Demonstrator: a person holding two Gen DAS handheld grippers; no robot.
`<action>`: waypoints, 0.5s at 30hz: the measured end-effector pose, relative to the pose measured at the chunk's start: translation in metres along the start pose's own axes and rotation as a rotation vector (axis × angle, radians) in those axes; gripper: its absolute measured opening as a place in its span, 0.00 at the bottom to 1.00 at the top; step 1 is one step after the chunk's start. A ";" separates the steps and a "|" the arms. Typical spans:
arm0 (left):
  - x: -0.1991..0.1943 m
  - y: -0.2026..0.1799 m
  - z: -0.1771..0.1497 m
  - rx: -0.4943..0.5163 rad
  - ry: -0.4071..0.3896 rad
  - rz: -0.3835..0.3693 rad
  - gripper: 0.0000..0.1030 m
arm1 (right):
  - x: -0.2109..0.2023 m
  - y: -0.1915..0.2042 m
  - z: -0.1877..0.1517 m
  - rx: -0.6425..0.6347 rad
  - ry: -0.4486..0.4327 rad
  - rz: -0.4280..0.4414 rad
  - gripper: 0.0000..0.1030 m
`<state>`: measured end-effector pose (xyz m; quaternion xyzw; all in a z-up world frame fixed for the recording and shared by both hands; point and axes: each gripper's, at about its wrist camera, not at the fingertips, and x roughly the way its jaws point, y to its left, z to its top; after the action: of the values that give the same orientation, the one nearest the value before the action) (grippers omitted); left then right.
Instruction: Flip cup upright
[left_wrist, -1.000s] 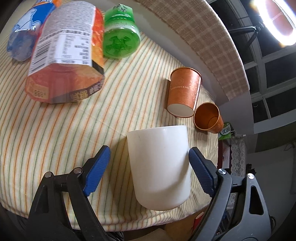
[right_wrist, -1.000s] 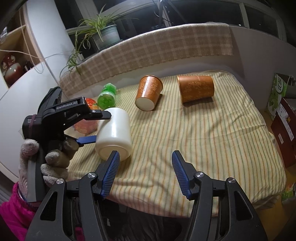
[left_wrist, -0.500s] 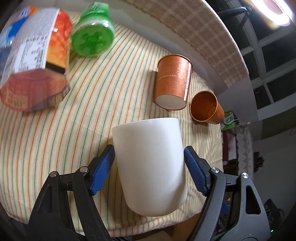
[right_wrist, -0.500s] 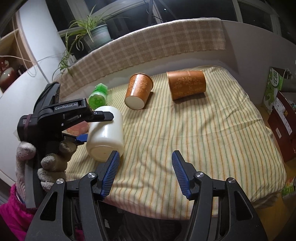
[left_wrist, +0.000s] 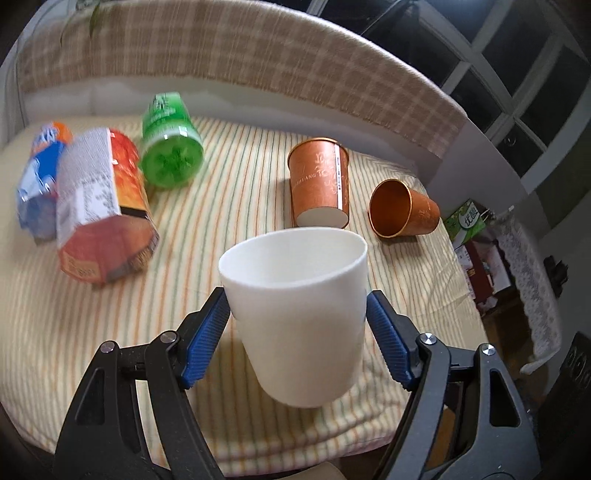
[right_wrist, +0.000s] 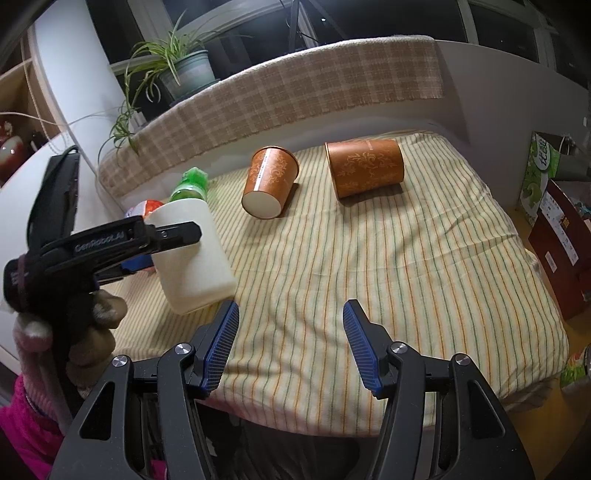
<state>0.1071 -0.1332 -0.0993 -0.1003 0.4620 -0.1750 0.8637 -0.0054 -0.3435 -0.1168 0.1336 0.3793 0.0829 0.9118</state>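
My left gripper (left_wrist: 297, 334) is shut on a plain white cup (left_wrist: 299, 314), its blue pads on the cup's two sides. The cup is lifted off the striped cloth and tilted, mouth up and facing away from the camera. In the right wrist view the same cup (right_wrist: 192, 258) hangs in the left gripper (right_wrist: 147, 243) at the left, its base low toward the cloth. My right gripper (right_wrist: 290, 347) is open and empty above the front edge of the table.
Two orange paper cups (left_wrist: 319, 182) (left_wrist: 404, 214) lie on their sides on the striped tablecloth (right_wrist: 406, 277). A green bottle (left_wrist: 170, 151), an orange carton (left_wrist: 103, 206) and a blue packet (left_wrist: 38, 184) lie at the left. Boxes (right_wrist: 561, 229) stand beyond the right edge.
My left gripper closed onto the white cup, lifted it and turned it from lying base-toward-camera to mouth-up. The right gripper stayed open and hardly moved.
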 end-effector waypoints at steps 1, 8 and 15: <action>-0.001 0.000 -0.001 0.010 -0.007 0.006 0.75 | 0.000 0.000 0.000 -0.001 0.001 0.001 0.56; -0.011 0.006 -0.005 0.067 -0.056 0.049 0.75 | 0.005 0.002 0.001 0.001 0.011 -0.001 0.56; -0.013 0.004 -0.004 0.166 -0.146 0.143 0.75 | 0.007 0.007 0.000 -0.002 0.016 -0.005 0.56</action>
<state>0.0979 -0.1247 -0.0922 -0.0077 0.3876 -0.1430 0.9107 -0.0008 -0.3352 -0.1187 0.1313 0.3867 0.0822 0.9091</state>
